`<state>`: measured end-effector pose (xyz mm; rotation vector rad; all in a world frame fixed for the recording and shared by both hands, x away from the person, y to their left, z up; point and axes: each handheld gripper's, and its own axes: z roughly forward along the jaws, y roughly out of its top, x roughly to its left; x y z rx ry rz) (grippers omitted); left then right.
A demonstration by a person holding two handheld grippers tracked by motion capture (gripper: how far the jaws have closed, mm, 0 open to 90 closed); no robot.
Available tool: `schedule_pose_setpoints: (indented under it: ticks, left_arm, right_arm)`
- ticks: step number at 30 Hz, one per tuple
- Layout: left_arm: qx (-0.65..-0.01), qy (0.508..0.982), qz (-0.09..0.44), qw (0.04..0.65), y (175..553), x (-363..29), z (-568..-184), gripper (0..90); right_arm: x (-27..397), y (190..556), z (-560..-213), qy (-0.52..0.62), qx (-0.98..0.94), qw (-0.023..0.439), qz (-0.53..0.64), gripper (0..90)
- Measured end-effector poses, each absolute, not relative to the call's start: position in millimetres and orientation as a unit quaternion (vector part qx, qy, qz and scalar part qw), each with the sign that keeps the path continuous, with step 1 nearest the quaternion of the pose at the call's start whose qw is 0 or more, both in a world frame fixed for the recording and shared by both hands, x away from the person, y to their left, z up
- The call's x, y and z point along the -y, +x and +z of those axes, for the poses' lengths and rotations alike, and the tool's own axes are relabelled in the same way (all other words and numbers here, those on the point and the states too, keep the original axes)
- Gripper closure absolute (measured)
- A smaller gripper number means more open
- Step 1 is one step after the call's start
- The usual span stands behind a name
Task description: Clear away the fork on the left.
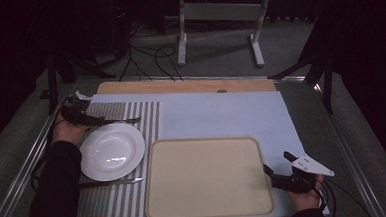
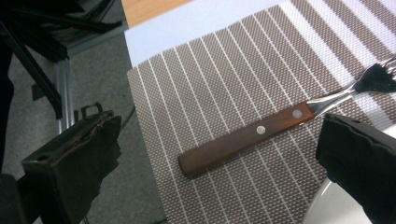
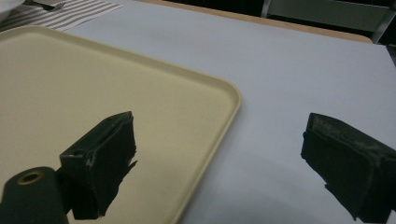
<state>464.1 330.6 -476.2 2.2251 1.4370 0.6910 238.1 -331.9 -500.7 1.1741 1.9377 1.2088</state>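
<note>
Table (image 1: 190,85): pale sheet (image 1: 221,112), striped placemat (image 1: 111,203), beige tray (image 1: 207,178).

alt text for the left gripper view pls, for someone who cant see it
A wooden-handled fork lies flat on a brown striped placemat, between the open black jaws of the left gripper, which does not touch it. A white plate's rim shows at the lower right.

Left gripper (image 1: 97,121) points right with jaws spread wide; right gripper (image 1: 279,170) points left, jaws equally parted
</note>
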Motion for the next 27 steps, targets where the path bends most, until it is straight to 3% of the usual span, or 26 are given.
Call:
schedule_pose_setpoints:
  ticks: [18, 27]
  left_arm:
    - [-0.549, 0.795, 0.199, 0.167, 475, -332, -490, 4.5]
    - [-0.545, 0.798, 0.190, 0.171, 478, -330, -499, 15.5]
  right_arm:
    - [332, 238, -501, 0.439, -0.727, 0.280, 0.448, 9.7]
    - [333, 238, -502, 0.438, -0.730, 0.279, 0.445, 9.7]
